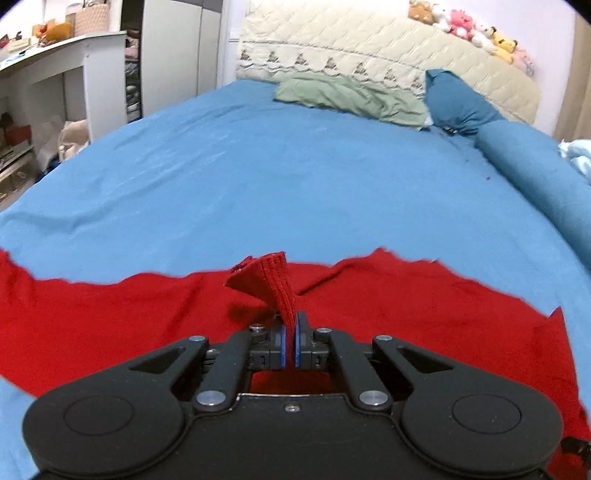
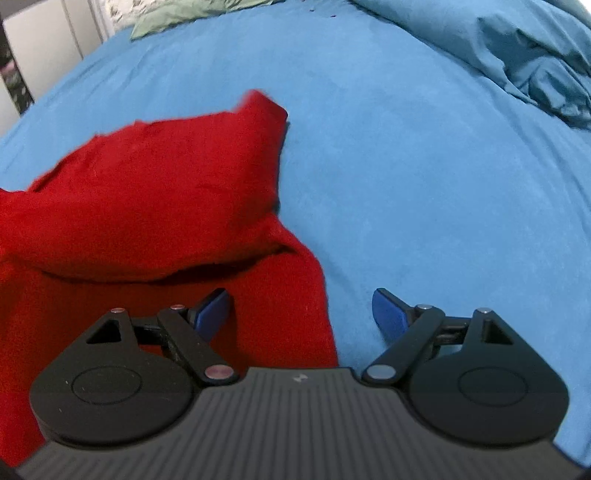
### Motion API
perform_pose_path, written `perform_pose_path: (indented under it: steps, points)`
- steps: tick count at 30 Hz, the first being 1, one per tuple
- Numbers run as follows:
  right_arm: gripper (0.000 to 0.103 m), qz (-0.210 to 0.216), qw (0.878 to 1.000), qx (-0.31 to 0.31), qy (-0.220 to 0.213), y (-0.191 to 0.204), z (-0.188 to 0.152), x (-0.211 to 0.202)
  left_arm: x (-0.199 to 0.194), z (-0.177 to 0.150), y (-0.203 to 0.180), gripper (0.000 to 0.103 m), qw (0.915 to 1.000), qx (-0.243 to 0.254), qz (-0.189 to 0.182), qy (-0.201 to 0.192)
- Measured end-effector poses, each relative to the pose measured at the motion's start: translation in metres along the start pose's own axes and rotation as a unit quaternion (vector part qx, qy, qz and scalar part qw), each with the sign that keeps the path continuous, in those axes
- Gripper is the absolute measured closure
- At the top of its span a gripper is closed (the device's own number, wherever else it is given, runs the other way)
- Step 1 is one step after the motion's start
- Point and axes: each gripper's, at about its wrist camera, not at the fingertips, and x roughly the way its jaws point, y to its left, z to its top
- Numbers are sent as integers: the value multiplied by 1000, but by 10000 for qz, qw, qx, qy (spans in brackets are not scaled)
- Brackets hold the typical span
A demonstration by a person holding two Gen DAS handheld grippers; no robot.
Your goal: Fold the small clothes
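A red knit garment lies spread on the blue bed sheet. My left gripper is shut on a ribbed red edge of it, which stands up between the blue pads. In the right wrist view the same garment lies at the left, with one part folded over another. My right gripper is open and empty, its jaws wide apart over the garment's right edge, the left pad above red cloth and the right pad above the sheet.
A green pillow, a dark blue pillow and a cream quilted headboard with plush toys are at the far end. A blue rolled duvet lies right. White shelves stand left of the bed.
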Motion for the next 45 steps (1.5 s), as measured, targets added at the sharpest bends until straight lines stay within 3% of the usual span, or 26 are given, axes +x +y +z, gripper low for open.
perform_pose_path:
  steps: [4, 11, 15, 19, 20, 21, 23, 24, 26, 28, 31, 35, 39, 41, 45]
  points:
    - [3, -142, 9995, -266, -83, 7, 1, 5, 9, -11, 7, 99, 9999, -10, -10, 126]
    - [3, -849, 9941, -497, -452, 8, 23, 18, -7, -9, 14, 99, 9991, -184, 206, -307]
    - [2, -886, 9949, -368, -313, -2, 19, 15, 2, -27, 21, 98, 9996, -121, 261, 12]
    - [2, -913, 9943, -512, -210, -7, 16, 11, 4, -42, 29, 80, 9983, -31, 463, 366]
    - [2, -865, 9946, -543, -185, -9, 16, 8, -1, -46, 31, 68, 9975, -32, 582, 398]
    - [2, -817, 9947, -598, -195, -8, 16, 5, -7, -45, 33, 64, 9965, -35, 729, 410]
    - [1, -612, 9936, -874, -362, -4, 15, -6, -24, -43, 33, 62, 9955, 42, 896, 317]
    - [1, -326, 9926, -1057, -498, 2, 14, -15, -32, -40, 32, 61, 9961, 113, 841, 246]
    - [1, 267, 9885, -1305, -716, 19, 16, -28, -43, -34, 22, 42, 9978, 308, 578, 91]
    - [1, 707, 9824, -1485, -885, 44, 25, -28, -39, -27, 11, 33, 9980, 540, 321, -3]
    - [1, 928, 9837, -1384, -675, 68, 38, -1, -11, -22, -3, 33, 9970, 770, 53, 47]
    - [1, 744, 9923, -907, -394, 60, 29, 37, 16, -22, -3, 33, 9975, 664, 25, 222]
    - [0, 870, 9920, -795, -456, 53, 33, 26, 27, -18, 6, 33, 9979, 580, -21, 287]
    - [0, 1049, 9876, -888, -765, 57, 43, 17, 35, -19, 9, 33, 9975, 593, -66, 390]
    - [0, 1067, 9884, -873, -636, 63, 70, 52, 46, -26, 12, 31, 9965, 676, 91, 479]
